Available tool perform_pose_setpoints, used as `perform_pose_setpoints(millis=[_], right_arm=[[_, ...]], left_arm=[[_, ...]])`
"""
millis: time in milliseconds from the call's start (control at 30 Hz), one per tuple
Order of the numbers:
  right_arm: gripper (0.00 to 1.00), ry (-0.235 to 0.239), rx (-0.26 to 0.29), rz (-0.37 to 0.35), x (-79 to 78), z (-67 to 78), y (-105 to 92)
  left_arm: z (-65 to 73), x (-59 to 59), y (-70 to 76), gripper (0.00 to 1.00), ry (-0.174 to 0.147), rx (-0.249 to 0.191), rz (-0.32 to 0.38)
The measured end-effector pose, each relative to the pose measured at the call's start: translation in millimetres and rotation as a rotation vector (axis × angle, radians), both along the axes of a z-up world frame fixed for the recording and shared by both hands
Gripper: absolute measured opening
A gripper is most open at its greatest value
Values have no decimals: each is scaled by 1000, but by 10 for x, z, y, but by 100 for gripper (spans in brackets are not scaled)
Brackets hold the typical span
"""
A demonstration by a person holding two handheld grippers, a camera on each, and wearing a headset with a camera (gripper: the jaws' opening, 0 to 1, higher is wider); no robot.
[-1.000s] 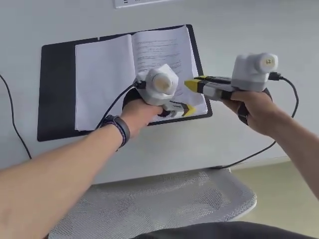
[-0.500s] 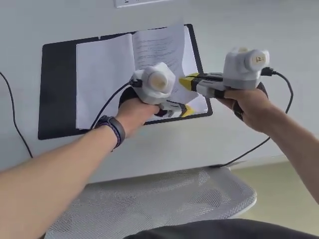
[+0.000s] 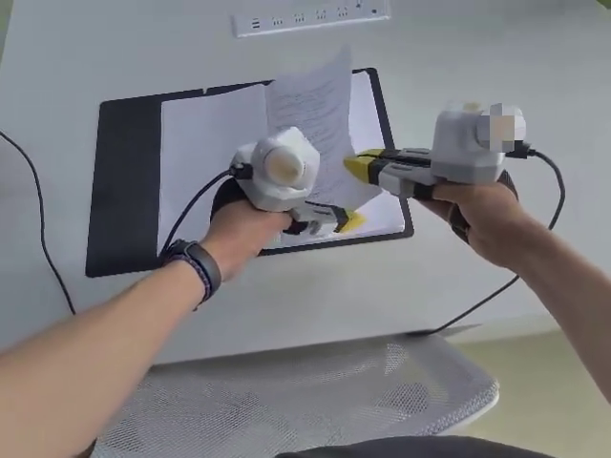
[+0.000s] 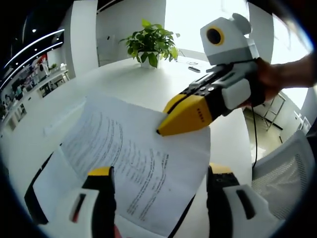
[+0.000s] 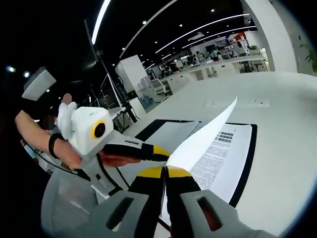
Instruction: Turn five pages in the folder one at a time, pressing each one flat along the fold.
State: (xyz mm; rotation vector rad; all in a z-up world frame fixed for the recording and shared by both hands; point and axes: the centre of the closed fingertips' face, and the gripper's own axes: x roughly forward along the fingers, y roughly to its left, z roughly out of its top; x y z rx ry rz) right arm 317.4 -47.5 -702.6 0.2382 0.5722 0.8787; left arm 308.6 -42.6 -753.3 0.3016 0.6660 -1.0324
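A black folder (image 3: 124,191) lies open on the white table, with white pages on both sides. My right gripper (image 3: 355,167) is shut on the outer edge of one printed page (image 3: 310,114) and holds it lifted and curling above the right-hand stack. In the right gripper view the yellow jaws (image 5: 166,171) pinch that page (image 5: 203,139). My left gripper (image 3: 334,221) stands open low over the bottom of the right-hand pages, just below the right gripper. In the left gripper view its fingers (image 4: 101,193) spread wide under the raised page (image 4: 114,148), with the right gripper (image 4: 163,130) clamped on the sheet.
A white power strip (image 3: 310,16) sits at the table's back edge. A black cable (image 3: 38,229) runs down the left side and another trails from the right gripper. A mesh chair (image 3: 286,401) is below the table's front edge. A potted plant (image 4: 151,47) stands farther along the table.
The page held by the right gripper has risen from nearly flat to standing up and curling leftward. The left gripper stays low and open near the folder's bottom edge.
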Motion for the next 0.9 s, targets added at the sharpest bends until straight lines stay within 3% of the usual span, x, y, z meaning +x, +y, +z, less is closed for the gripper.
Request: perform_pose_setpoints(millis=[400,900], right_arm=[[0,-14,45,-39,15,222,9],[0,-14,53,-56,-40,327,76]], left_arm=[[221,1,450,76,-28,-26,79],[381,-49,1163,77,-56,-52,199]])
